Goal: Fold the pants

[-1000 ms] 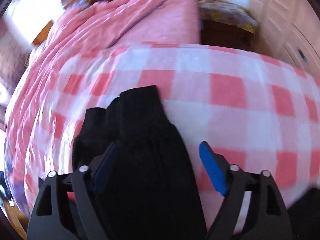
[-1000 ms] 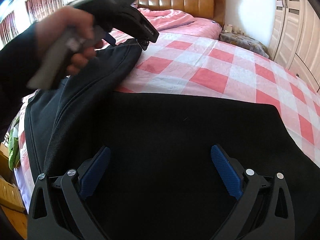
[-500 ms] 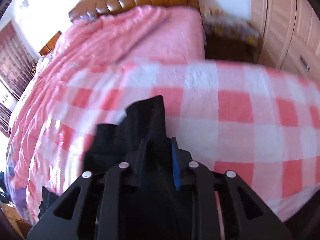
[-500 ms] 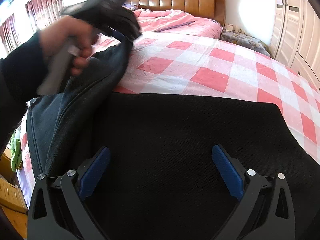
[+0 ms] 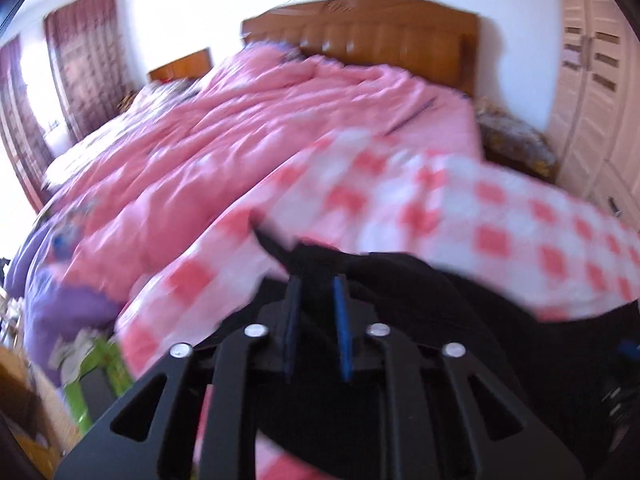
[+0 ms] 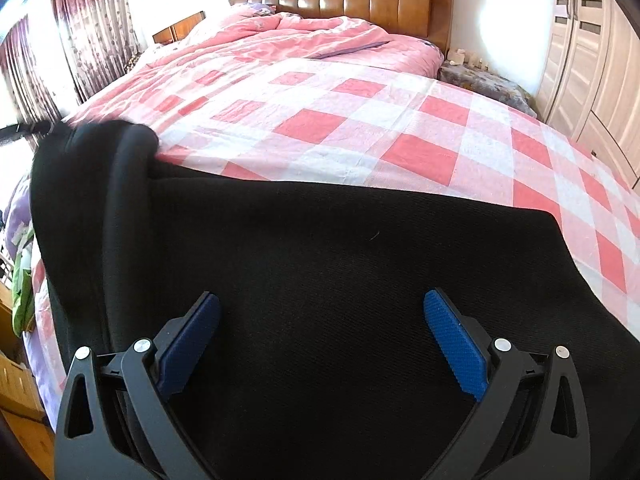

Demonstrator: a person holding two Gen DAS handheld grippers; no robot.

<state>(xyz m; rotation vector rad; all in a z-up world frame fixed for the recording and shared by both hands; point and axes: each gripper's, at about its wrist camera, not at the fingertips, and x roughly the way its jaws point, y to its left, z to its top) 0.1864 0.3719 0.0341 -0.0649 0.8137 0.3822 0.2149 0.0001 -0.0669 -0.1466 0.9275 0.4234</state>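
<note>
The black woven-fabric pants (image 6: 340,280) lie spread across the lower half of the right wrist view, on the bed's pink-and-white checked sheet (image 6: 360,128); one part is doubled over in a thick roll at the left edge of the frame. The right gripper (image 6: 322,324) hovers over the cloth with its blue-padded fingers (image 6: 454,340) spread wide, holding nothing. In the left wrist view (badly blurred) the left gripper (image 5: 316,296) sits at lower centre, its fingers (image 5: 340,320) drawn narrow and pinching a fold of the pants (image 5: 420,292). A rumpled pink quilt (image 5: 240,128) fills the upper left, below the brown wooden headboard (image 5: 380,28).
</note>
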